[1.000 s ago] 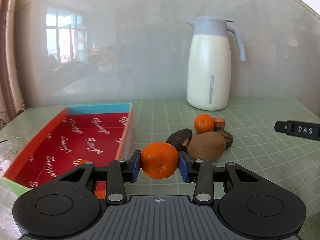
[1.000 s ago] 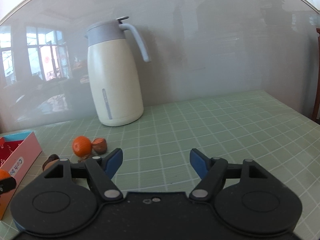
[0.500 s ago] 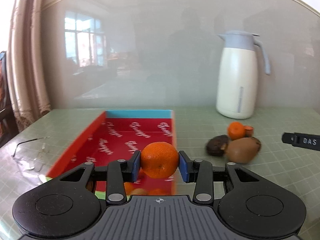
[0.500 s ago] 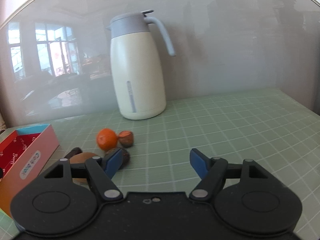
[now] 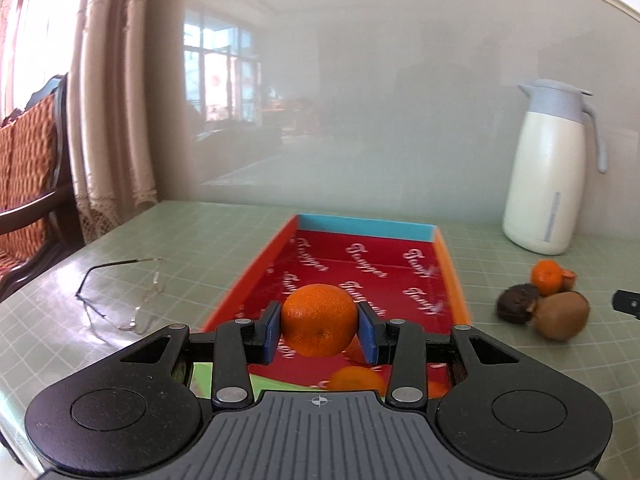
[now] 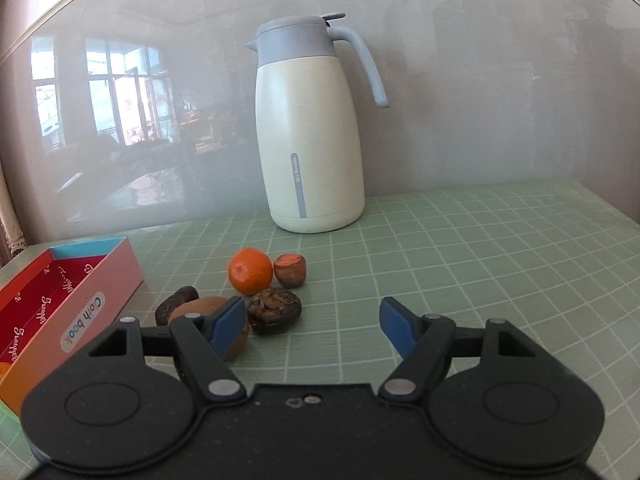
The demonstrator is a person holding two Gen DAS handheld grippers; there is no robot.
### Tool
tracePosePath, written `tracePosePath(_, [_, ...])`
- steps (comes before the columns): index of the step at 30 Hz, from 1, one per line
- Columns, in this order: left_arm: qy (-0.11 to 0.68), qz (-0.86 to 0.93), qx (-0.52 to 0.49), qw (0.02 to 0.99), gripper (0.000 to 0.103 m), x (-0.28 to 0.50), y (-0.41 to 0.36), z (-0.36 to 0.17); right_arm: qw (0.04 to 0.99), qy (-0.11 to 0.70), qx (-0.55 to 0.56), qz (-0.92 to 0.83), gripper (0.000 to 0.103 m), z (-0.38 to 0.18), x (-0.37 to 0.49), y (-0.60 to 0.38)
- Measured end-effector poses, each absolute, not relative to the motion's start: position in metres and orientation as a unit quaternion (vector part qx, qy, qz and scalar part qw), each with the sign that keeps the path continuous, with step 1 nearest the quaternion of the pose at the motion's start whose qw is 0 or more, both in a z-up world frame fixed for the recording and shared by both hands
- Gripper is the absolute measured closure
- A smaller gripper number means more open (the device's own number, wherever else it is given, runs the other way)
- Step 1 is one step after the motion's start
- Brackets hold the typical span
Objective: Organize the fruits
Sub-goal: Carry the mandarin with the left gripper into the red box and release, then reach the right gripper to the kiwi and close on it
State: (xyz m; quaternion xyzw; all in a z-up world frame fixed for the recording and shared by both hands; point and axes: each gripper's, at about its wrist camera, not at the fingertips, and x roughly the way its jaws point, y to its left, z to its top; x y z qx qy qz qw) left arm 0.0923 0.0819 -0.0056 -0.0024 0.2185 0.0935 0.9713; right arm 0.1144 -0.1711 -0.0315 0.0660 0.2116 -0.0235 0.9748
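Presently a mandarin (image 5: 318, 320) is pinched between the pads of the left tongs (image 5: 319, 330), held above the near end of the red box (image 5: 360, 268). The right tongs (image 6: 312, 320) are held wide apart, with nothing gripped. If released carelessly, the mandarin could be rolled onto the oranges (image 5: 354, 380) below and bruised. Beyond the right tongs a kiwi (image 6: 208, 312) is half hidden by the left pad; the dark fruits (image 6: 274, 310) beside it cannot be identified.
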Motion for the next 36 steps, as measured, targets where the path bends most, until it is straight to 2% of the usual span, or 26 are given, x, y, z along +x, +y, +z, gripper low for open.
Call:
tracePosePath(18, [0.230,0.124,-0.006,0.965,0.063,0.096,0.098,-0.014,0.975,0.214,0.063,-0.019,0.027,-0.032,0.115,-0.169])
tracePosePath(19, [0.230,0.123,-0.005,0.965,0.061,0.096,0.098,-0.014,0.975,0.214,0.063,-0.019,0.027,-0.032,0.115,-0.169])
tracePosePath(21, [0.228,0.123,-0.006,0.966,0.047,0.095,0.097,-0.013,0.974,0.215,0.063,-0.019,0.027,-0.032,0.115,-0.168])
tracePosePath(22, [0.222,0.126,-0.005,0.967,0.034,0.094,0.097,-0.012,0.974,0.215,0.063,-0.018,0.027,-0.032,0.115,-0.169])
tracePosePath(23, [0.215,0.130,-0.003,0.968,0.027,0.093,0.095,-0.011,0.975,0.214,0.063,-0.018,0.027,-0.032,0.115,-0.168])
tracePosePath(29, [0.211,0.125,0.006,0.969,0.023,0.093,0.091,-0.009,0.975,0.214,0.062,-0.015,0.026,-0.031,0.114,-0.166])
tracePosePath(32, [0.209,0.126,0.007,0.970,0.013,0.092,0.090,-0.009,0.975,0.214,0.061,-0.010,0.026,-0.028,0.113,-0.162])
tracePosePath(36, [0.202,0.127,0.011,0.971,0.007,0.090,0.088,-0.007,0.976,0.212,0.048,-0.002,0.025,-0.026,0.111,-0.153])
